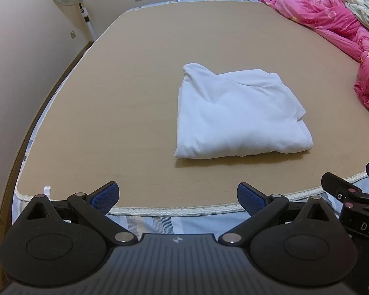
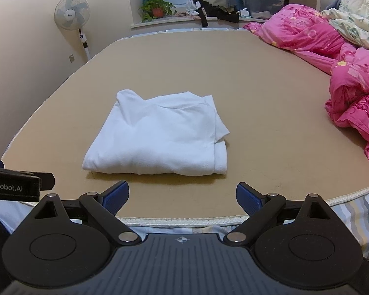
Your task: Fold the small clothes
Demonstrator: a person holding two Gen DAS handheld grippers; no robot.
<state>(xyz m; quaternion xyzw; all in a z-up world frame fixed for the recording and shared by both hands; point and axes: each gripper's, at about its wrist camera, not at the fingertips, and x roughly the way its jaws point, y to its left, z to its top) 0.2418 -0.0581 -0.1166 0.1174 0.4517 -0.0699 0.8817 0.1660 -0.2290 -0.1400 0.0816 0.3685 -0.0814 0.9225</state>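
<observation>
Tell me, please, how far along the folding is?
Done: the white garment lies as a compact folded stack on the tan mat. In hand: nothing; left gripper and right gripper are open, short of it. Left: perhaps tucking the loose right corner.

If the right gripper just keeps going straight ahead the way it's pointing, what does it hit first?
Most likely the near folded edge of the white garment on the tan mat. The right gripper, jaws open, points slightly right of its middle; depth is uncertain.

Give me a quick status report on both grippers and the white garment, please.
Left gripper open, empty. Right gripper open, empty. White garment lies folded on the tan mat, untouched. Nothing between fingers and garment.
</observation>
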